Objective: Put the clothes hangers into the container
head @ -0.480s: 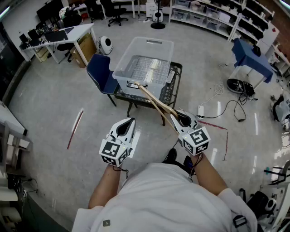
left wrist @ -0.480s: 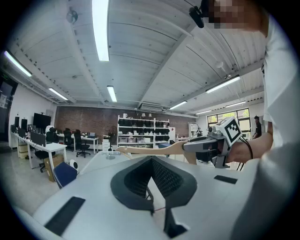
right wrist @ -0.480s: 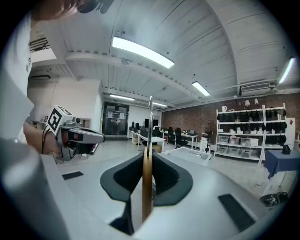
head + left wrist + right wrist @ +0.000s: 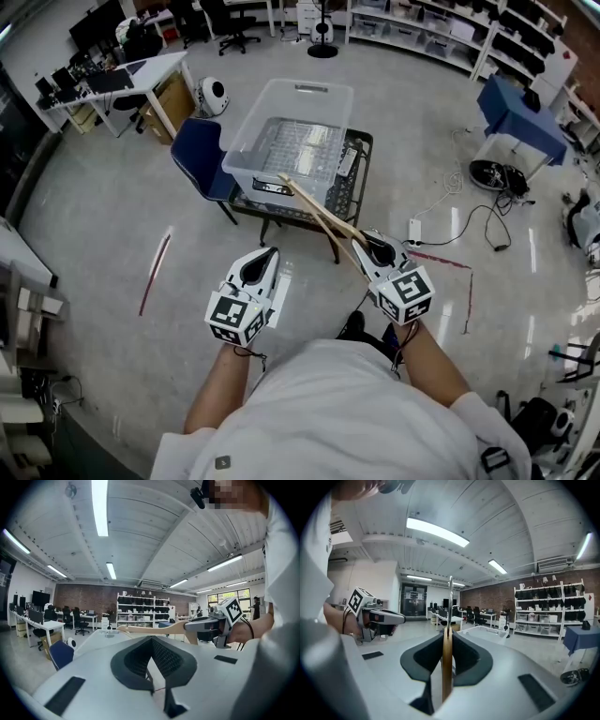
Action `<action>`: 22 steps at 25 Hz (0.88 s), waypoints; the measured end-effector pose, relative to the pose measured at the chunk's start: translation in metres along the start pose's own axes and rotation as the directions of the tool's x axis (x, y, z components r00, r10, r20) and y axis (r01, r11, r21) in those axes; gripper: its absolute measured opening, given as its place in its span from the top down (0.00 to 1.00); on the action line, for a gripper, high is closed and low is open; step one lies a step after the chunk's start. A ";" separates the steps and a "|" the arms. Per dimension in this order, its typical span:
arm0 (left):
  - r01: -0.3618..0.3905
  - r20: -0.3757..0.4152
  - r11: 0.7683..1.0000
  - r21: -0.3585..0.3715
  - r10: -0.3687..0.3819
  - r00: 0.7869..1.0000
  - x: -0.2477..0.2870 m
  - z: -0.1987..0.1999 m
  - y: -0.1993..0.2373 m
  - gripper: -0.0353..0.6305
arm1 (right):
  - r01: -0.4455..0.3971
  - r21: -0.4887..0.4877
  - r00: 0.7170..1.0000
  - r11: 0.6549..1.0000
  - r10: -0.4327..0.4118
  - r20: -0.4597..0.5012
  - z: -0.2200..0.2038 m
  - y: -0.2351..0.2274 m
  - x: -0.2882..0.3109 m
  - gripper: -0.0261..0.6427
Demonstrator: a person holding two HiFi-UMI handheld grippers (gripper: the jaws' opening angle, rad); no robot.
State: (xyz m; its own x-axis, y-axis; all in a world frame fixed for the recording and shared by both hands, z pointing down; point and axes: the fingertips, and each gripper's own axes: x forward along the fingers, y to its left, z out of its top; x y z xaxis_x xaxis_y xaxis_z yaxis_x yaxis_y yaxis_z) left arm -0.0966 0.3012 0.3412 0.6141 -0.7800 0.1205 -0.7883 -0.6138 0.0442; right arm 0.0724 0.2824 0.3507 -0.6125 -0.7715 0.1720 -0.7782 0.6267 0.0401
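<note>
Right gripper (image 4: 377,249) clamps 1 wooden hanger (image 4: 319,214) by its end, far tip over the near rim of the container (image 4: 246,129); so long a lever could twist and snag there.

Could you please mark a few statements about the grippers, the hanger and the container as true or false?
1. The right gripper grips a wooden hanger. True.
2. The left gripper holds a second hanger. False: nothing is between its jaws.
3. The clear container stands on a black table. True.
4. The hanger already lies inside the container. False: it is held in the air, with its far end near the container's near edge.
5. A blue chair stands beside the table. True.
</note>
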 end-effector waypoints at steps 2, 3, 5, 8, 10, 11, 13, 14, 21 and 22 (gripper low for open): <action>0.001 -0.002 1.000 0.001 -0.001 1.000 0.015 0.000 -0.002 0.92 | -0.004 0.005 1.000 1.000 0.004 -0.004 -0.004 -0.013 0.001 0.86; 0.002 -0.003 1.000 0.002 -0.002 1.000 0.023 0.001 -0.003 0.92 | -0.008 0.007 1.000 1.000 0.008 -0.006 -0.005 -0.020 0.002 0.86; 0.004 -0.008 1.000 0.000 -0.004 1.000 0.043 0.002 -0.005 0.92 | -0.016 0.011 1.000 1.000 0.016 -0.005 -0.006 -0.035 0.004 0.86; 0.002 -0.018 1.000 -0.009 -0.002 1.000 0.077 0.004 -0.010 0.92 | -0.017 0.033 1.000 0.999 0.017 0.002 -0.006 -0.067 0.008 0.86; -0.003 -0.020 1.000 -0.015 0.002 1.000 0.100 0.007 -0.013 0.92 | -0.027 0.048 1.000 0.998 0.027 -0.003 -0.007 -0.088 0.012 0.86; -0.006 -0.021 1.000 -0.016 0.005 1.000 0.111 0.007 -0.016 0.92 | -0.034 0.051 0.999 0.998 0.034 -0.006 -0.008 -0.098 0.013 0.86; -0.014 -0.022 1.000 -0.016 0.014 1.000 0.131 0.006 -0.021 0.92 | -0.048 0.048 0.999 0.998 0.049 -0.008 -0.011 -0.119 0.014 0.86; -0.022 -0.023 1.000 -0.019 0.021 1.000 0.141 0.005 -0.024 0.92 | -0.055 0.045 0.998 0.997 0.055 -0.010 -0.012 -0.130 0.014 0.86; -0.100 -0.051 0.994 -0.052 0.097 0.994 0.179 0.000 -0.020 0.92 | -0.124 0.032 0.991 0.992 0.126 -0.044 -0.016 -0.179 0.032 0.86; -0.109 -0.057 0.992 -0.056 0.106 0.993 0.182 -0.003 -0.011 0.92 | -0.131 0.031 0.990 0.991 0.133 -0.047 -0.017 -0.182 0.042 0.86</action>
State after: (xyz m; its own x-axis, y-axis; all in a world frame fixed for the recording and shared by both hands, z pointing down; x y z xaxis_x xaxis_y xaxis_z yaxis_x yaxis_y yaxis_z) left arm 0.0240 0.1666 0.3661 0.5241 -0.8323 0.1805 -0.8514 -0.5173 0.0867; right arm 0.1907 0.1379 0.3675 -0.7031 -0.6757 0.2216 -0.6951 0.7188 -0.0138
